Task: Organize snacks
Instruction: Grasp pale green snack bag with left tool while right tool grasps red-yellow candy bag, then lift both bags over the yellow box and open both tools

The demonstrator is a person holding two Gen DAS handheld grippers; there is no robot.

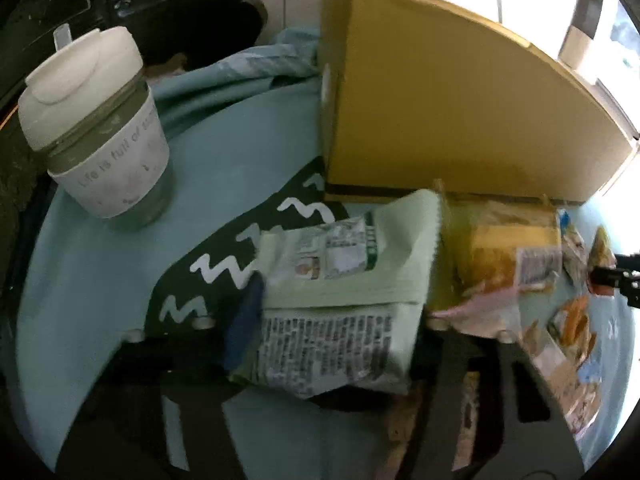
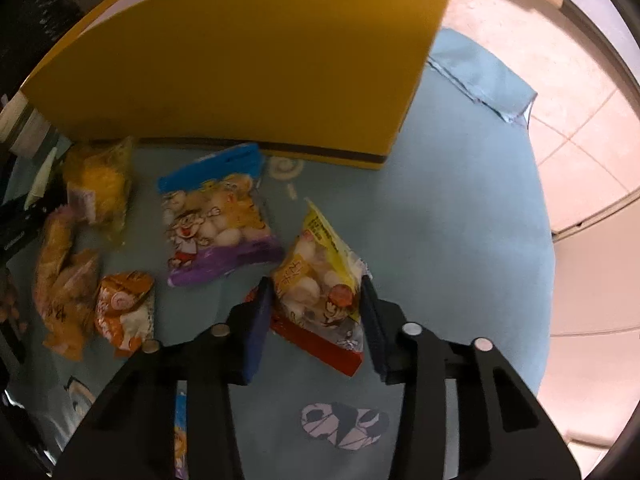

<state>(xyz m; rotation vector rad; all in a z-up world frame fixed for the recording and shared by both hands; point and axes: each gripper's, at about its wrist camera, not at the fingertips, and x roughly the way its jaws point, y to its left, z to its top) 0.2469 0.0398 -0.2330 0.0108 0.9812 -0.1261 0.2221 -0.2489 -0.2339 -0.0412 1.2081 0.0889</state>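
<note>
- Right wrist view: a yellow packet (image 2: 320, 280) is seen between the right gripper (image 2: 316, 300) fingers, both blue pads touching its sides, so the tongs are judged clamped on it; its long axis runs forward and slightly left, away from the camera, its red bottom edge nearest the gripper body.
- The yellow box (image 2: 248, 80) stands straight ahead of that packet, past a stretch of bare blue cloth (image 2: 460, 220); nothing is seen between them, so a lift up and over the near wall is judged to be what the next move calls for.
- Left wrist view: a green packet (image 1: 340, 300) is seen at the left gripper (image 1: 332, 320), one blue pad pressed to its left edge; the other finger is hidden behind it, but it appears gripped. Its long axis runs forward toward the box.
- The right hand is judged nearer to a clear drop, the box wall lying squarely ahead.
- Around, on the cloth: a purple packet (image 2: 216, 224) just left of the held one, an orange packet (image 2: 124, 308), a crumpled yellow bag (image 2: 100, 184) near the box, and a tan bag (image 2: 64, 280).
- A lidded cup (image 1: 96, 120) stands well left of the box, out of the way.
</note>
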